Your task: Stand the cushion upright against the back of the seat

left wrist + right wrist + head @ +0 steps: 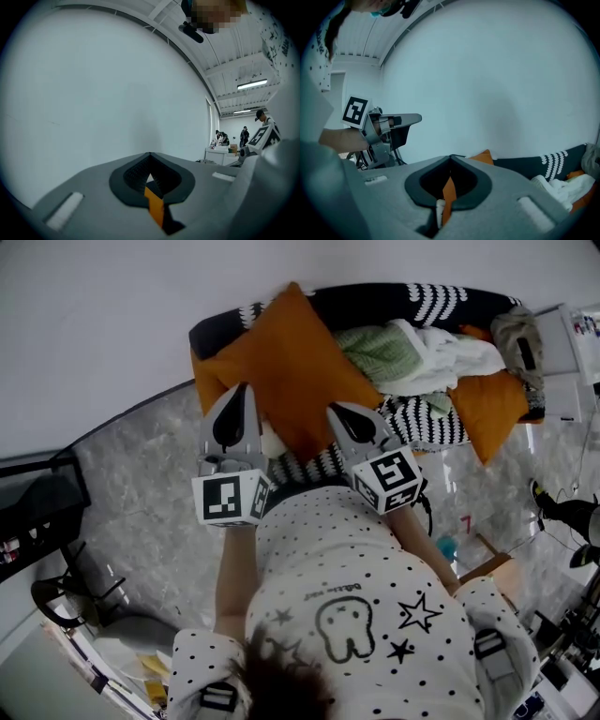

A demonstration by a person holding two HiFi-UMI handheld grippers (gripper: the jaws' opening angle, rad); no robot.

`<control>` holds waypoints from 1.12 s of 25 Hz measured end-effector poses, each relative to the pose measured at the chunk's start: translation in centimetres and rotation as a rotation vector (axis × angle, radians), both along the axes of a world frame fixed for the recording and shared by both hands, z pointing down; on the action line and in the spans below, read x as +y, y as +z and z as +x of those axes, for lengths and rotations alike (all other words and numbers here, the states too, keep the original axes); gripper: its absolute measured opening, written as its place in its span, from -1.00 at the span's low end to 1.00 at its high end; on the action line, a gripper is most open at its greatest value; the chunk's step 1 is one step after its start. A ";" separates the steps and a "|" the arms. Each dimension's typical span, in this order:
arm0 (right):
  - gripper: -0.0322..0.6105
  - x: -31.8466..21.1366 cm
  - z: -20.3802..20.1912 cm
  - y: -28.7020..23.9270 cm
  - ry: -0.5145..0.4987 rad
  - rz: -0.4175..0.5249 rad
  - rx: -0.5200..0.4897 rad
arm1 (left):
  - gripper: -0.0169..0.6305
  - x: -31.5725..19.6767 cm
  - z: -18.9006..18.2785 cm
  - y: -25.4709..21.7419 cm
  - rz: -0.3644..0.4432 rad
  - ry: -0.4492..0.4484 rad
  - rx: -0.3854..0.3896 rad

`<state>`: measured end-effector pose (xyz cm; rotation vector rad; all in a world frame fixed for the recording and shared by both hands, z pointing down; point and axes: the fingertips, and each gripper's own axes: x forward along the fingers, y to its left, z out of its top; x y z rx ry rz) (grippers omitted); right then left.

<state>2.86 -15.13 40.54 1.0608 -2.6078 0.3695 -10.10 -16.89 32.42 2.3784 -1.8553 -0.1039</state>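
Cushion [291, 362], plain orange, sits in the upper middle of the head view. It is turned like a diamond over the left end of a dark sofa [375, 298], and its top corner reaches over the backrest to the foot of the white wall [112, 315]. Whether it leans on the backrest cannot be told.

Both tools grip its lower part. The left gripper [241, 392] has its jaws closed, and the left gripper view shows a sliver of orange fabric pinched between them. The right gripper [335, 411] is closed too. Its own view shows orange fabric and a small white strip clamped between the jaws, with the cushion's corner peeking above them.

The sofa runs across the top of the head view, black with rows of white marks. Right of the held cushion, a green knitted blanket [375, 351] and a white cloth [459, 357] are heaped on the seat. A second orange cushion [489, 407] lies at the right end.

Below the sofa, the floor [141, 484] is grey, glossy and marbled, and a cardboard box [492, 570] stands at the lower right. In the left gripper view the ceiling carries strip lights [252, 85], and people [243, 136] stand at a table far off at the right.
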 end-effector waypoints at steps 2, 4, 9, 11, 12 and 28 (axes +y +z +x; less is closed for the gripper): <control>-0.91 -0.1 0.2 0.0 -0.001 -0.001 0.003 | -0.94 0.5 0.1 -0.4 -0.006 -0.005 0.002; -0.91 -0.1 0.3 0.0 -0.001 -0.001 0.004 | -0.94 1.1 0.0 -0.8 -0.011 -0.013 0.008; -0.91 0.3 0.6 -0.2 -0.001 0.004 0.001 | -0.94 2.7 0.5 -0.7 -0.017 -0.015 0.000; -0.91 0.6 0.7 -0.4 0.003 0.004 -0.003 | -0.94 3.4 0.6 -0.4 -0.028 -0.014 0.000; -0.91 0.8 0.8 -0.5 0.004 0.003 -0.005 | -0.94 3.8 0.6 -0.3 -0.034 -0.013 0.001; -0.91 3.9 -2.2 -0.2 -0.058 -0.023 -0.025 | -0.94 9.5 0.4 2.7 -0.127 0.013 0.040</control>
